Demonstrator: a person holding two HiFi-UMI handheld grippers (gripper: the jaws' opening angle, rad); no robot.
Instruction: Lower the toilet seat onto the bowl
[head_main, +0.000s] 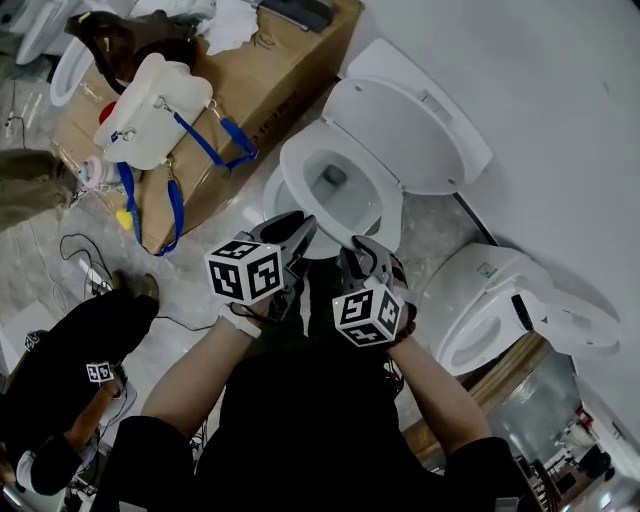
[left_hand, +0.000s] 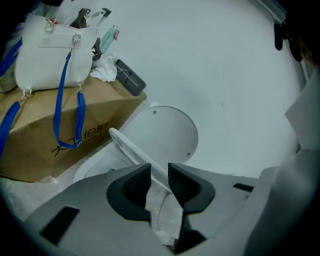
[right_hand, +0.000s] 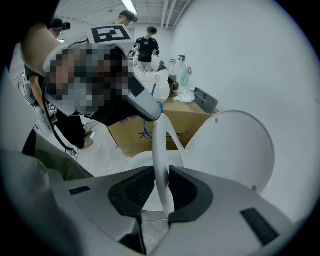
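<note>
Between the pads of the right gripper (right_hand: 161, 187), the thin rim of the toilet seat (right_hand: 159, 150) is clamped edge-on, so that the ring can be steered from its front. Further along the same rim the left gripper (left_hand: 160, 182) is set, its jaws wide yet apparently closed on the seat. This two-point hold is judged to be used so that the seat is prevented from twisting or dropping. The seat is held partway down, tilted between the raised lid (head_main: 410, 125) and the bowl (left_hand: 97, 162), and is not yet rested on the bowl. The lid is seen leaning toward the wall (head_main: 530, 70), out of the seat's path. A cardboard box (head_main: 270, 90) with a white bag (head_main: 150, 110) on it is stood just beside the toilet, clear of the swing. A controlled descent is called for next, lest the seat be slammed onto the porcelain.
</note>
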